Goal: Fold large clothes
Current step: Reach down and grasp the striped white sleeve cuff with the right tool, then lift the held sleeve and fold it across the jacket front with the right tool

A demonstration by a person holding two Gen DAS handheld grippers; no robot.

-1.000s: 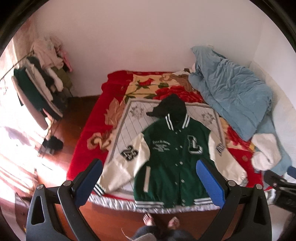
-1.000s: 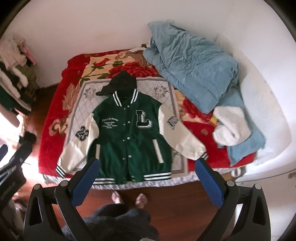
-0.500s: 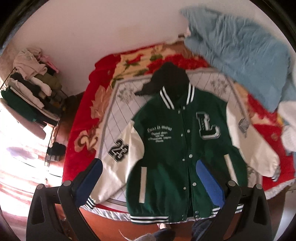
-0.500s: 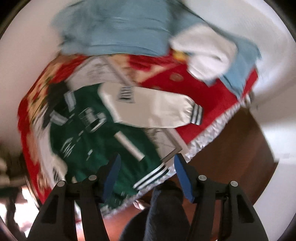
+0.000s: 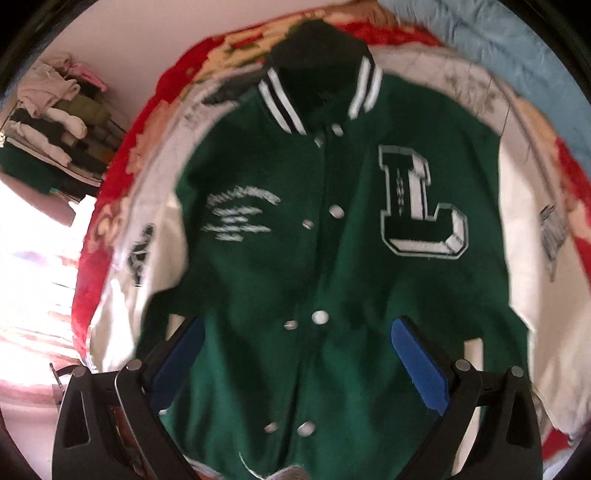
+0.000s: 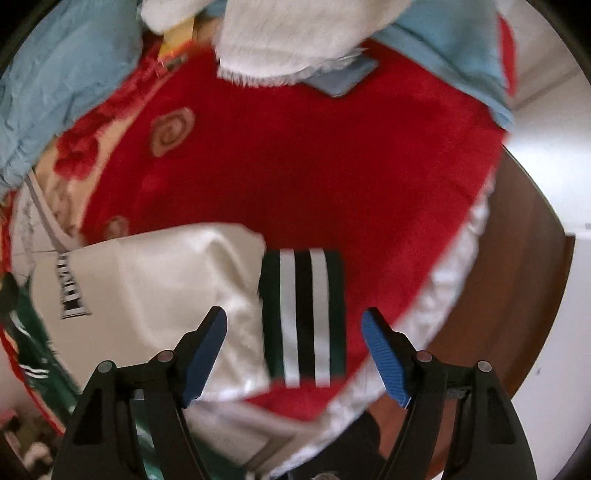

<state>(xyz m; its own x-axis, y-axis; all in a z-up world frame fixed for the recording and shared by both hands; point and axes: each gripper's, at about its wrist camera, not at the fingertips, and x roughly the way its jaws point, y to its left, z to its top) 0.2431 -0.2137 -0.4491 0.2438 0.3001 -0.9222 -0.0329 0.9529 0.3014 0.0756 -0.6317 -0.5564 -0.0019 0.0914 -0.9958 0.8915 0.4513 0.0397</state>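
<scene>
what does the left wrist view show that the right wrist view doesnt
Only the left wrist view: the jacket's green front with its L patch, striped collar, and a clothes rack.

Only the right wrist view: the sleeve's striped cuff below the open right gripper, a white fluffy item, and wooden floor.

Both: cream sleeve, red blanket, blue bedding.

White wall (image 5: 155, 48), wooden floor (image 6: 517, 295)

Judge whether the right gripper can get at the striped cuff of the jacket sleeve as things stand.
Probably yes. The right gripper is open, the striped cuff lies flat on the red blanket between its fingers, and nothing covers it.
</scene>
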